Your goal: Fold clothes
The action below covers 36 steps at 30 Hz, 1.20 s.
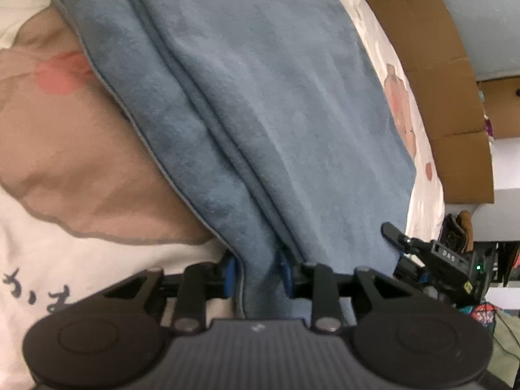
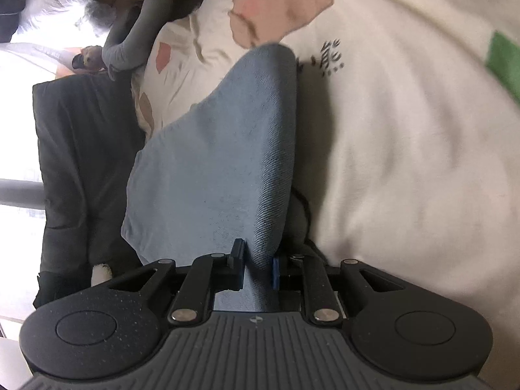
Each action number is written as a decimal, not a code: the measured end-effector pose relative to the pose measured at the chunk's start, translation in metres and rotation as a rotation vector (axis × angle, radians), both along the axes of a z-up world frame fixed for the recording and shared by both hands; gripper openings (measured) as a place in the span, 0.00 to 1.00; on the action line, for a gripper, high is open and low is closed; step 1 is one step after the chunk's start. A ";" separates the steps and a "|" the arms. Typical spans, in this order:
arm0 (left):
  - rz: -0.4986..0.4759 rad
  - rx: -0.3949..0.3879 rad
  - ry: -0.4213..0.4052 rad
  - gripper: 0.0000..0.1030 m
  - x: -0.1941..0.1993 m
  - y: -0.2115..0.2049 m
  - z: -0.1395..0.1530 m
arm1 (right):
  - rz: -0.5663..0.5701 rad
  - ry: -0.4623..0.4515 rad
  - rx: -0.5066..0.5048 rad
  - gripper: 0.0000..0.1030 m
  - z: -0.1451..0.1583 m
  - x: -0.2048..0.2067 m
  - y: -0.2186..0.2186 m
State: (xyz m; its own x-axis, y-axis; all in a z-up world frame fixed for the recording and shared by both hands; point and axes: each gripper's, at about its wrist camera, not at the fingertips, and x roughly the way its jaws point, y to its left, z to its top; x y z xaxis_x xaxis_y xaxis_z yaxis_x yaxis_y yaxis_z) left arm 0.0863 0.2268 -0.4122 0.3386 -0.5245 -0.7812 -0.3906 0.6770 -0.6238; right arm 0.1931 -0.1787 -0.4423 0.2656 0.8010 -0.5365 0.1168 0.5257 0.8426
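Blue-grey garment (image 1: 260, 104), bunched, on bedding

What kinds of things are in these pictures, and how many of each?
Blue garment: 1
Grippers holding it, left gripper and right gripper: 2
Cream printed bedcover: 1
Cardboard boxes: 1 clearly seen
Total: 5

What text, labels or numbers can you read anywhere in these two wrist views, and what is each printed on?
"DAS", white letters on the black body of the right hand-held gripper, a little blurred.
"能", dark character printed on the cream cartoon-print bed sheet; the tiny line under it is too small to read.
Dark brush characters on the same sheet, cut off by the frame edge, not readable.
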 end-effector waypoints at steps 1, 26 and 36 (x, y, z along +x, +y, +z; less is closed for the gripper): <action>0.021 -0.014 0.008 0.24 -0.001 0.001 -0.003 | 0.006 0.004 0.010 0.15 -0.001 0.001 0.002; -0.117 -0.125 0.008 0.08 0.038 -0.074 0.016 | 0.003 -0.071 -0.096 0.04 0.071 0.021 -0.054; -0.221 -0.169 -0.023 0.08 0.053 -0.123 0.021 | -0.020 -0.137 -0.191 0.04 0.101 0.022 -0.107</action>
